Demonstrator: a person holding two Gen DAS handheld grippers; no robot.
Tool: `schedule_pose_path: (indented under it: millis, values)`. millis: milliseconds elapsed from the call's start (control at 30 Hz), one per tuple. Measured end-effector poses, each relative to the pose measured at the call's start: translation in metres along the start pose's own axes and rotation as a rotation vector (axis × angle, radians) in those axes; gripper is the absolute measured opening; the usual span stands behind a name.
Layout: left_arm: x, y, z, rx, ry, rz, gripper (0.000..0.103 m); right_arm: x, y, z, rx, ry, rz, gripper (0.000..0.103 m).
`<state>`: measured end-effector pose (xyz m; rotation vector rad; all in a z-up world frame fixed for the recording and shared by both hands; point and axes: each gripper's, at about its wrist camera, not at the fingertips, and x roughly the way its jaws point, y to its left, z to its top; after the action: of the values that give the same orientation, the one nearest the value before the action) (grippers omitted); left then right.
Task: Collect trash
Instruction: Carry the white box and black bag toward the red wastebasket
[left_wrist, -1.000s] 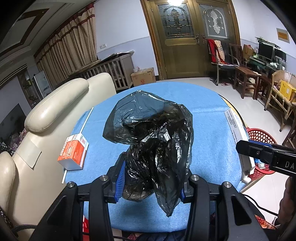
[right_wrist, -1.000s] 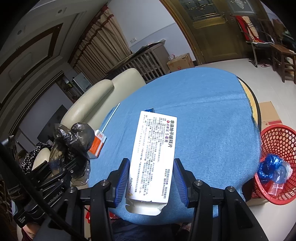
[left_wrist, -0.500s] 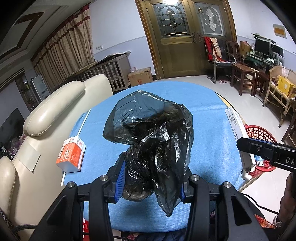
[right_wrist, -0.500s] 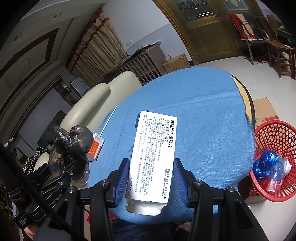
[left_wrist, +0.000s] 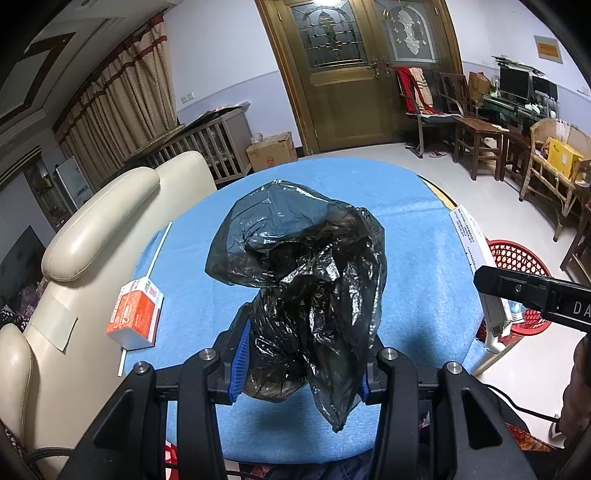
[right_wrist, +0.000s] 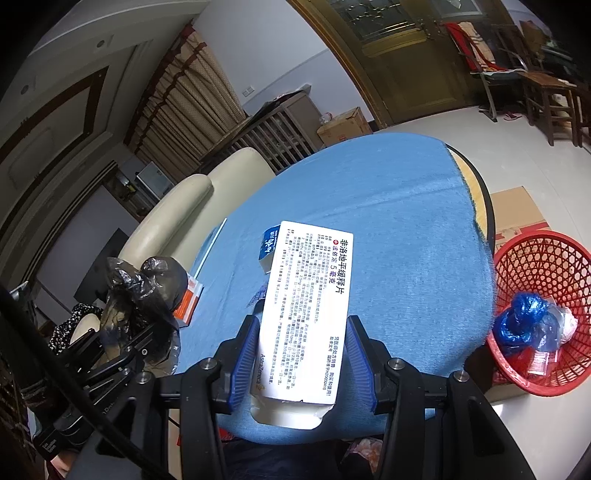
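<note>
Little is changing since the earlier frames: both grippers are staying put over the blue-clothed round table (right_wrist: 388, 206). The left gripper (left_wrist: 299, 369) is clamping a crumpled black plastic bag (left_wrist: 306, 280); the right gripper (right_wrist: 304, 354) is pinching a white medicine box (right_wrist: 308, 302). Right of those jaws, a red basket (right_wrist: 535, 266) is standing on the floor; an orange carton (left_wrist: 135, 319) is lying left of the bag.

Both wrist cameras are looking forward and down along their hand-held grippers, close over the blue tabletop (left_wrist: 413, 236) (right_wrist: 388, 206), sharing it and the red basket (left_wrist: 513, 254) (right_wrist: 535, 280) at right.
</note>
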<state>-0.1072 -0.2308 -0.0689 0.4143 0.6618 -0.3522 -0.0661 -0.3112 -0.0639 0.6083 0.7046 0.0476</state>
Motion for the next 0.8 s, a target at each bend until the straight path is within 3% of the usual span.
schedule_pose_path:
  millis: [800]
  values:
    - [0.01, 0.0, 0.005, 0.077, 0.001, -0.046, 0.047, -0.033, -0.035, -0.024, 0.089, -0.034, -0.021, 0.05]
